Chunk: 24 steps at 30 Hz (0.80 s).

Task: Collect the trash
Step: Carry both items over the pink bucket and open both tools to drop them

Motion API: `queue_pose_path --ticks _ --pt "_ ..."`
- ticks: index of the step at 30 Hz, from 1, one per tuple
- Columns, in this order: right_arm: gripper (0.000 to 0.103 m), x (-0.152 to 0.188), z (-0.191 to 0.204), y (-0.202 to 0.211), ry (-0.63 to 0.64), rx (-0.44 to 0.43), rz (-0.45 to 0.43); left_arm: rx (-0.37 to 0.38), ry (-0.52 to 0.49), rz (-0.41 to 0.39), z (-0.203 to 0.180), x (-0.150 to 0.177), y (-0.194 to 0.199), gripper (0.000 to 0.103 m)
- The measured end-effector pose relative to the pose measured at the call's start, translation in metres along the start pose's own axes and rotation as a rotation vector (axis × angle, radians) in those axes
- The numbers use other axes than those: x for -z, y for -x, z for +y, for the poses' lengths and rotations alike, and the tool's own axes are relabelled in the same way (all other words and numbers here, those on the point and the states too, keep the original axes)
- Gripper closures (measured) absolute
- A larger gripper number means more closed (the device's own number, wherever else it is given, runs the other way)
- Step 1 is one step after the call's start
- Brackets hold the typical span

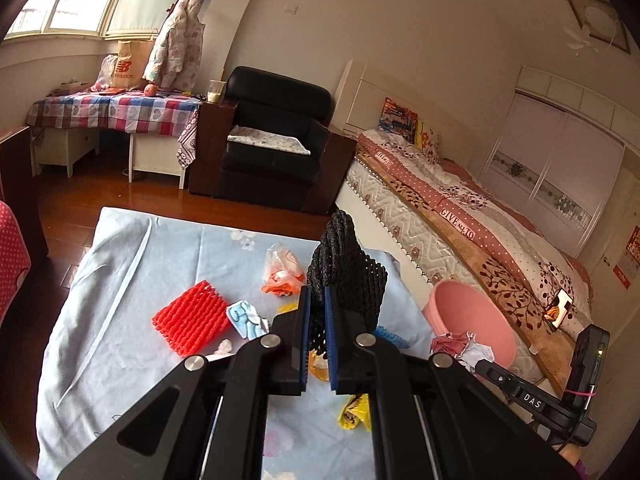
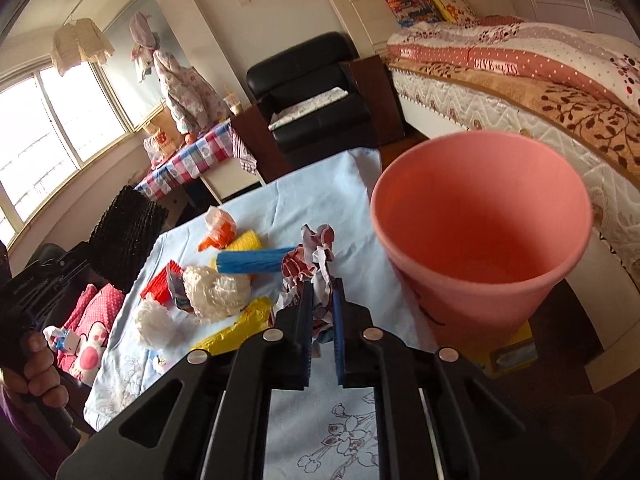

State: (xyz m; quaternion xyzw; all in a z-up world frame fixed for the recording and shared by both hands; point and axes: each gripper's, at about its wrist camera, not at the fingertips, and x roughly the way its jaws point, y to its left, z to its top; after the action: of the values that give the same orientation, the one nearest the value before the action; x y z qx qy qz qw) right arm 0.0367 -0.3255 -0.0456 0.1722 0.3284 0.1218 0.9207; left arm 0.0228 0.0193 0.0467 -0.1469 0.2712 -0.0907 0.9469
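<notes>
Foam net sleeves: four – black (image 2: 122, 236), red (image 1: 191, 317), blue (image 2: 254, 261), yellow (image 2: 247, 241). Crumpled paper wads (image 2: 310, 264): one. Pink buckets (image 2: 480, 216): one. Grippers: two – left gripper (image 1: 317, 312), right gripper (image 2: 323, 312).

We see black foam netting (image 1: 352, 276) held upright above the table, crumpled red/white paper (image 2: 312, 264) pinched too. Pink bin (image 2: 480, 240) sits at table's edge, open, looks empty. Red net (image 1: 192, 318), blue net (image 2: 256, 261), yellow wrapper (image 2: 244, 326) & white bags (image 2: 216, 296) lie loose on the blue cloth.
</notes>
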Motion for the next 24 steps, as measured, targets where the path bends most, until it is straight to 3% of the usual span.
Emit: queue_pose_path --ticks 5,11,18,24 --pt "0.094 -0.011 -0.010 0.026 -0.024 0.013 -0.048 0.065 -0.036 -0.004 -0.037 -0.009 0.000 0.097" --pt "0.094 -0.020 -0.043 0.058 -0.095 0.103 -0.118 0.153 -0.092 0.037 -0.083 -0.013 -0.019 0.097" --pt "0.094 -0.034 -0.083 0.068 -0.161 0.188 -0.154 0.197 -0.136 0.093 -0.123 -0.013 -0.057 0.097" --pt "0.094 -0.047 -0.110 0.057 -0.200 0.192 -0.156 0.218 -0.194 0.151 -0.166 -0.009 -0.099 0.097"
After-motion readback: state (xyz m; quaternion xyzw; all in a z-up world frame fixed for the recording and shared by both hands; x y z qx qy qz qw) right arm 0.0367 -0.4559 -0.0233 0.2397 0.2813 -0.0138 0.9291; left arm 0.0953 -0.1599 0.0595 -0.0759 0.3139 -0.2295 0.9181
